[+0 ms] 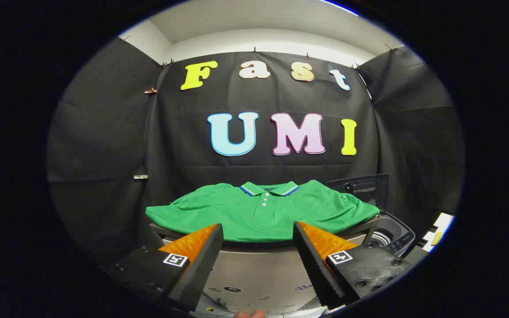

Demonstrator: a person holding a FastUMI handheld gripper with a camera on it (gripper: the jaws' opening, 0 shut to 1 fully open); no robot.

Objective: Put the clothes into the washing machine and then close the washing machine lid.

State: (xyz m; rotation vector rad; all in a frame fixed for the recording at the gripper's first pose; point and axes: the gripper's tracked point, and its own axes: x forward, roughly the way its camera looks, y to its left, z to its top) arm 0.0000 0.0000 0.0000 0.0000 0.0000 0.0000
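My gripper (258,232) is spread wide with nothing between its fingers. Just beyond their tips a green polo shirt (261,210) lies flat on a table (263,242). Right of it stands the washing machine (391,236), lid (360,187) raised.

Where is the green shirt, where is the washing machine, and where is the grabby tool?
Green polo shirt with white buttons (237,212): gripper view, chest cloth.
Grey washing machine with raised lid (391,238): gripper view, open tub rim.
Black-and-orange tool (258,232): gripper view, gap between open fingertips.
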